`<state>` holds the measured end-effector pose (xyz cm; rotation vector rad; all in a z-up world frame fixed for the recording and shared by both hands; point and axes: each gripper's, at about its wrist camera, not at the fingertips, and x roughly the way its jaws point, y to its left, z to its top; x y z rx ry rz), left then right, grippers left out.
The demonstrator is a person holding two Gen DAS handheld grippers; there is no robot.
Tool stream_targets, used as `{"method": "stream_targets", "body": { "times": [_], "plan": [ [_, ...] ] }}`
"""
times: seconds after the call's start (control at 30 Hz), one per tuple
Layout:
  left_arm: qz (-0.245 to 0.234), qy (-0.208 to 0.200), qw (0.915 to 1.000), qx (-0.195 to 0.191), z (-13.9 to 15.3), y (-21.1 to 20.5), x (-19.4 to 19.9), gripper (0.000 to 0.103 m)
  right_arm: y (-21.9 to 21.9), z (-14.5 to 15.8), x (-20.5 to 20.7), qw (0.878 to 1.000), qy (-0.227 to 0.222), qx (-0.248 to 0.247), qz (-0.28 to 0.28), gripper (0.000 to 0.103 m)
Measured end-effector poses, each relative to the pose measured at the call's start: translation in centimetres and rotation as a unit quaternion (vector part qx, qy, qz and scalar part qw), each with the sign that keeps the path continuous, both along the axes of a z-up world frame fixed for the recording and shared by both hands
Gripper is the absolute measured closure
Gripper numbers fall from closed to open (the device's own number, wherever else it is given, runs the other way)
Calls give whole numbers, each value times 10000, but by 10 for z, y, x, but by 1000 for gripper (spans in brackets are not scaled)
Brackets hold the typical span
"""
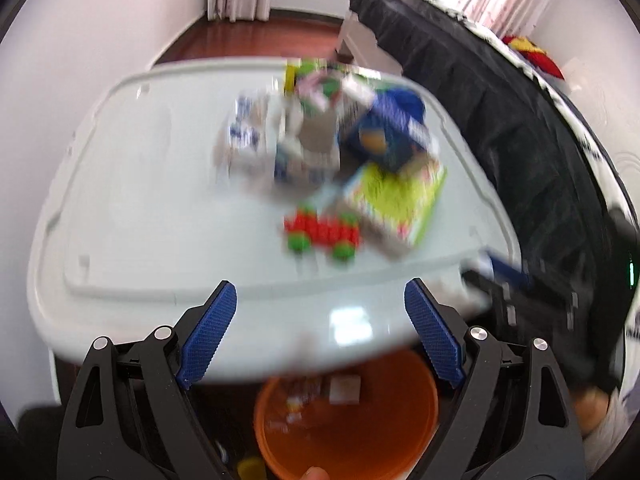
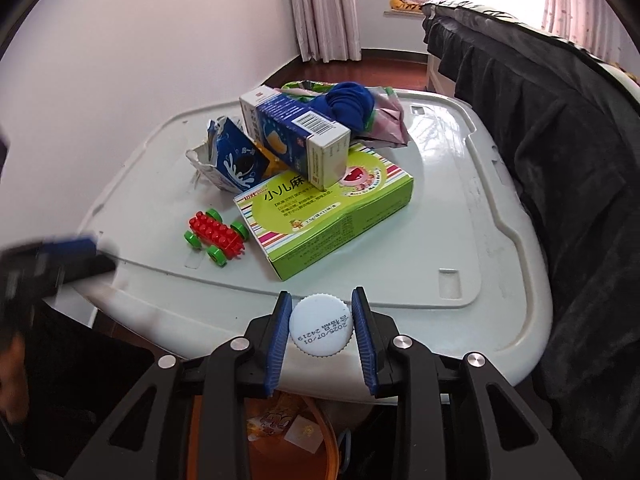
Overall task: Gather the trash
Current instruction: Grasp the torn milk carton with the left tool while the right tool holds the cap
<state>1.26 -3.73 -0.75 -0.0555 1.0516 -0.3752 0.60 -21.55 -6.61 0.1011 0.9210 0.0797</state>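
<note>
While the left-wrist view is smeared by motion blur, the right-wrist view is sharp. The right tongs (image 2: pixel 321 330) are closed narrow on a white bottle cap (image 2: pixel 321 325), pinched between the two blue pads (image 2: pixel 279 340); printed date code faces the camera (reads upside down). Cap and tongs sit over the near edge of the pale counter (image 2: pixel 460 344). Below the tongs, under the counter edge, an orange bin (image 2: pixel 320 432) with wrappers in it.

Ahead of the right tongs on the counter: a green box (image 2: pixel 332 220) lying flat, a blue-and-white carton (image 2: pixel 296 136) leaning across its far end. Ahead and to the left, a red toy block with green wheels (image 2: pixel 216 236), just beside the green box's near-left corner; whether they touch, cannot tell. Beyond that, a torn blue packet (image 2: pixel 236 160) standing against the carton. Farthest away, a blue cloth bundle (image 2: pixel 348 106) on crumpled wrapper. Dark fabric (image 2: pixel 560 152) hangs along the right of the counter.

The left tongs (image 1: pixel 320 336) stand wide apart, nothing between the pads (image 1: pixel 208 332), positioned over the near counter rim (image 1: pixel 52 288). Orange bin (image 1: pixel 400 440) directly beneath them. The same pile lies ahead, blurred: green box (image 1: pixel 396 196), toy block (image 1: pixel 320 234). The right tongs (image 1: pixel 512 288) show as a dark blur at the far right of this view.
</note>
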Motion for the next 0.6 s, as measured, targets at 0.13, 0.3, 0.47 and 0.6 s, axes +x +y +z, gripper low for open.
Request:
{"method": "stream_targets", "body": {
  "times": [0.13,0.3,0.47,0.6],
  "plan": [
    [55,-302,9992,239,8,-17,39,19,-7,-1,-2,9999,-10,97,-58,72],
    [55,-252,9984,499,-8,-37,85,19,-15,-3,-2,9997,-34,228,-107,72],
    [16,-175,9965,813,-30,-49,110,19,-19,-5,1,9993,-16,366,-113,72],
    [23,-93,9962,866,-41,-52,120,19,-22,-6,2,9989,2,456,-138,72]
  ]
}}
